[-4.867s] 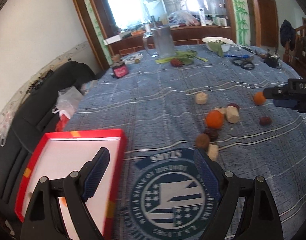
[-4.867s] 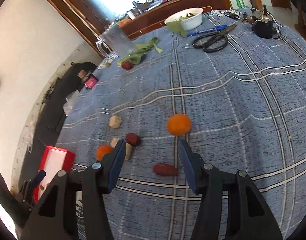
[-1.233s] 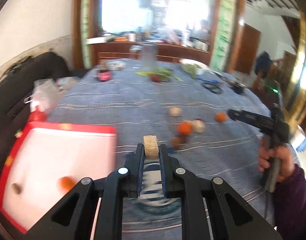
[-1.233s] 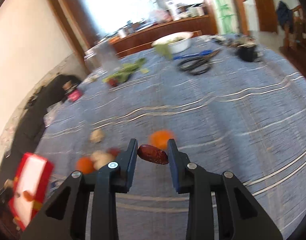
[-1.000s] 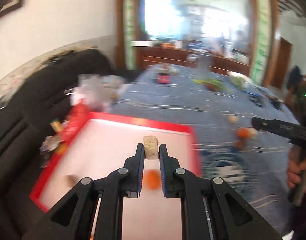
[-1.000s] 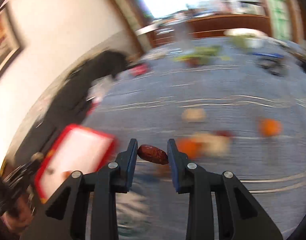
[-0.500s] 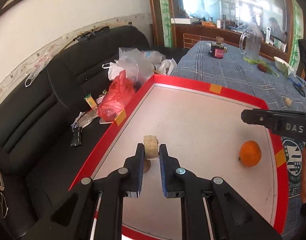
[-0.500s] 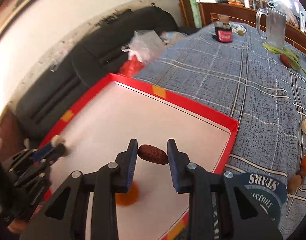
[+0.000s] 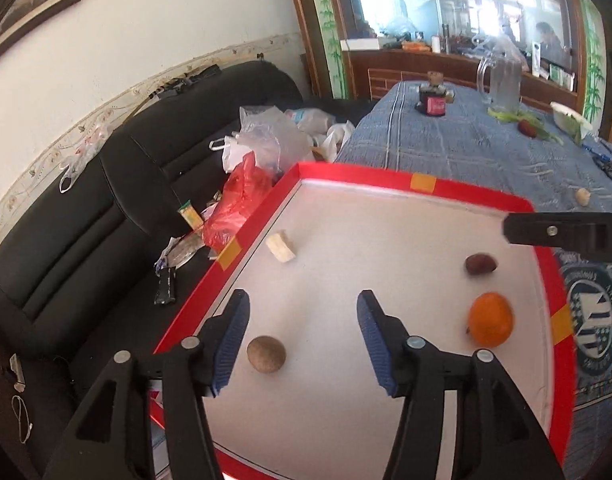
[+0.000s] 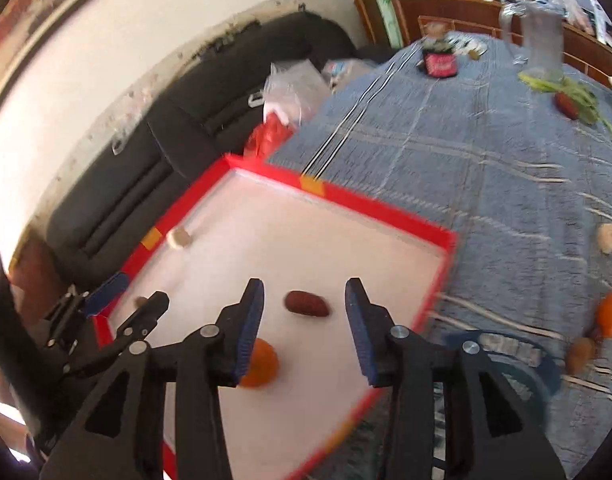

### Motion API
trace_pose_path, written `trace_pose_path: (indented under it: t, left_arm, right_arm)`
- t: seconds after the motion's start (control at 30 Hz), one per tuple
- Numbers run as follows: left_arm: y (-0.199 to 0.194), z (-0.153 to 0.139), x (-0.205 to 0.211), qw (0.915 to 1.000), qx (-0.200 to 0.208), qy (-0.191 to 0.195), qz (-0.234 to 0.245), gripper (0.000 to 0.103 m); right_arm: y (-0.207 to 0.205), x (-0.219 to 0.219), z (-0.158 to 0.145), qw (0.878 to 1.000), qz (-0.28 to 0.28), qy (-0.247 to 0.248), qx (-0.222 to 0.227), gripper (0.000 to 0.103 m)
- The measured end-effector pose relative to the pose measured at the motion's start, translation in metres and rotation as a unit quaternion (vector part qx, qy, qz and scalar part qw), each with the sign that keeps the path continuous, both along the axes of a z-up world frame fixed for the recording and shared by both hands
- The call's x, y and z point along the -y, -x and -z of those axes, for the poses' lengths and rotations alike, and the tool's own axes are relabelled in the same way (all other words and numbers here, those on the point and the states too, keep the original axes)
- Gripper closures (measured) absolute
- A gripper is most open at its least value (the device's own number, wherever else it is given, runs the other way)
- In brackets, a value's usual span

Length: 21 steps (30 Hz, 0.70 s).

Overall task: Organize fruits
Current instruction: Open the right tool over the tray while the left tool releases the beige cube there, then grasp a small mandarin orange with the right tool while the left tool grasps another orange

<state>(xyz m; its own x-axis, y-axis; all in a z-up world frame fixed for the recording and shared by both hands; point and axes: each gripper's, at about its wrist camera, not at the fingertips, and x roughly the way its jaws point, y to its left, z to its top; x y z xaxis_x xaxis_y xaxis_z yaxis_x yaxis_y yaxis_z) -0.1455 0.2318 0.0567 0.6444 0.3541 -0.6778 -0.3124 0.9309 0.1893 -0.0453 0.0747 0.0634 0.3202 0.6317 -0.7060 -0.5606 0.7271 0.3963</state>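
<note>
The tray [image 9: 385, 178] has a glossy red rim and a smooth, matt white floor. Beyond the left tool [image 9: 302, 334], woven blue cloth [image 9: 465, 148] covers the tabletop. Both tools look matt black plastic with ribbed blue pads [image 10: 250, 330]. The sofa [image 9: 86, 216] looks like smooth black leather.

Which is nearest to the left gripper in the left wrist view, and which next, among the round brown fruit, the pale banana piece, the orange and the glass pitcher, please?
From the left gripper:
1. Round brown fruit, in the red tray beside the gripper's left finger.
2. Pale banana piece, by the tray's left wall, and orange, at the tray's right side: too close to call.
3. Glass pitcher, far back on the table.
</note>
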Motion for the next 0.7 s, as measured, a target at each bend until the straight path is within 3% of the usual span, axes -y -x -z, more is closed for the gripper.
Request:
trace_pose_path:
  t: [0.1, 0.23, 0.43, 0.7]
  left_arm:
    - [-0.002, -0.015, 0.018, 0.9995, 0.021, 0.002, 0.024, 0.034]
    - [-0.014, -0.031, 0.061, 0.9951, 0.036, 0.009, 0.092, 0.032]
    - [-0.040, -0.035, 0.135, 0.9824, 0.024, 0.020, 0.184, 0.029]
    - [-0.069, -0.016, 0.199, 0.9716, -0.011, 0.018, 0.236, 0.029]
  right_arm:
    - [-0.007, 0.044, -0.012, 0.999, 0.029, -0.020, 0.007, 0.057]
    - [-0.020, 0.119, -0.021, 0.995, 0.094, -0.040, 0.008, 0.057]
    - [-0.039, 0.206, -0.012, 0.984, 0.172, -0.047, -0.008, 0.057]
    - [-0.061, 0.315, 0.013, 0.952, 0.297, -0.076, -0.013, 0.058]
